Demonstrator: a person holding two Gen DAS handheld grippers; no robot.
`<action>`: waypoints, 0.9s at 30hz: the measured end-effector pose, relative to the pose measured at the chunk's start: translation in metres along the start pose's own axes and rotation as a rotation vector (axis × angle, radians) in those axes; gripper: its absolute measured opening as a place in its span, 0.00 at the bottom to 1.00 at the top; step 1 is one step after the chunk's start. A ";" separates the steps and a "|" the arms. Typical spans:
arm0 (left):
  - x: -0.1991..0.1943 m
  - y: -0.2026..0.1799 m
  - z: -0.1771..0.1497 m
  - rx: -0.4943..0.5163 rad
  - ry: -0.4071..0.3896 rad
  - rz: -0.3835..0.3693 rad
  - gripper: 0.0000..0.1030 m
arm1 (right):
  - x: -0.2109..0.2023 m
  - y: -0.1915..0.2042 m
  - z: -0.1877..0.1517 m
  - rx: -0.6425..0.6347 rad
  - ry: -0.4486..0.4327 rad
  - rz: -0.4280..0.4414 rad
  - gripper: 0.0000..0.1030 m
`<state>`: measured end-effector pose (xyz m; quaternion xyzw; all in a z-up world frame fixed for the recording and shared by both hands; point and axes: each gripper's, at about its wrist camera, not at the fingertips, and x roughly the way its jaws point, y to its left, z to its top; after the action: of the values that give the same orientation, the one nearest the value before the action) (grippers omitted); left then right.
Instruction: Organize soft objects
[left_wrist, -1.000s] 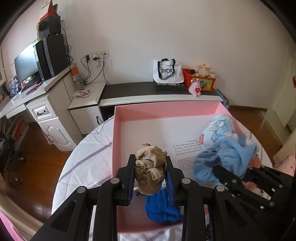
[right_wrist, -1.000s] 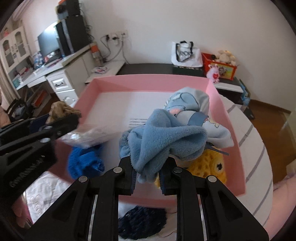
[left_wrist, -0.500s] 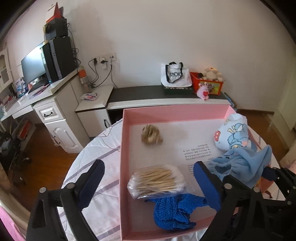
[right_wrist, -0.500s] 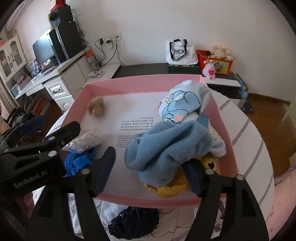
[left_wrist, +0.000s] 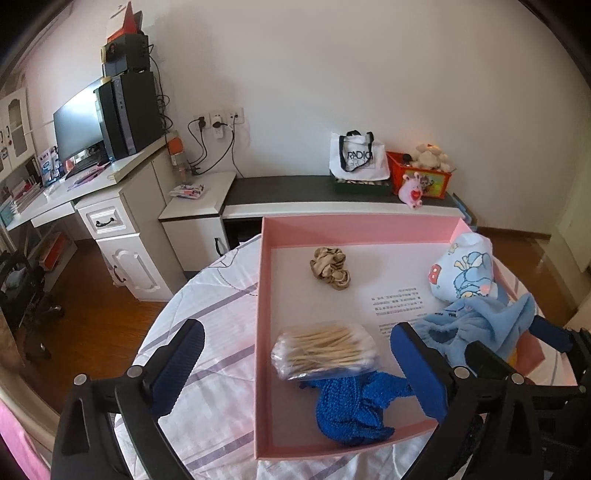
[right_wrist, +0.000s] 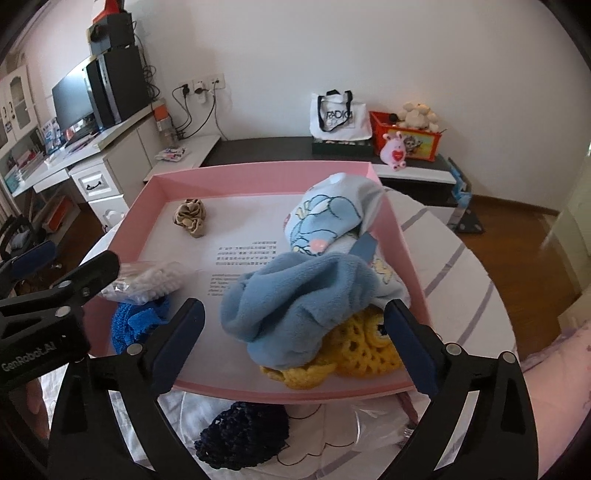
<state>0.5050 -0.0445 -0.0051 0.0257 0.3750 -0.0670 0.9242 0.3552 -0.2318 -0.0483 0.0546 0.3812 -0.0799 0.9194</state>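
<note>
In the left wrist view, the left gripper (left_wrist: 295, 358) was spreading, empty; the blue knit (left_wrist: 351, 406) lay partly under the swab bag (left_wrist: 325, 354), and the tan scrunchie (left_wrist: 330, 267), pinched a second earlier, lay far in the pink box (left_wrist: 260, 295). In the right wrist view, the right gripper (right_wrist: 291, 332) was opening too; its dropped blue fleece (right_wrist: 295, 295) half hid the yellow crochet (right_wrist: 351, 350).

Bare box floor (left_wrist: 373, 273) beside scrunchie (left_wrist: 330, 262)

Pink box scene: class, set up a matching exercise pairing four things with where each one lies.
Things:
1. beige scrunchie
2. bag of cotton swabs
3. yellow crochet piece
4. dark navy net

Places:
A. outside the pink box, on the tablecloth
B. under the light blue fleece
C. alone near the box's far wall
D. resting on the bright blue knit

Pairs: 1-C, 2-D, 3-B, 4-A
</note>
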 end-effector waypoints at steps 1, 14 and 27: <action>-0.002 0.001 -0.001 -0.003 -0.001 0.002 0.97 | -0.001 -0.001 0.000 0.005 0.001 0.000 0.95; -0.036 0.005 -0.018 -0.007 0.000 0.018 0.98 | -0.022 -0.008 -0.004 0.014 -0.036 -0.016 0.96; -0.094 -0.004 -0.046 -0.004 -0.042 0.016 1.00 | -0.069 -0.013 -0.020 0.001 -0.102 -0.027 1.00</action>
<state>0.4063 -0.0339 0.0270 0.0252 0.3554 -0.0594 0.9325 0.2909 -0.2339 -0.0140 0.0459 0.3347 -0.0952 0.9364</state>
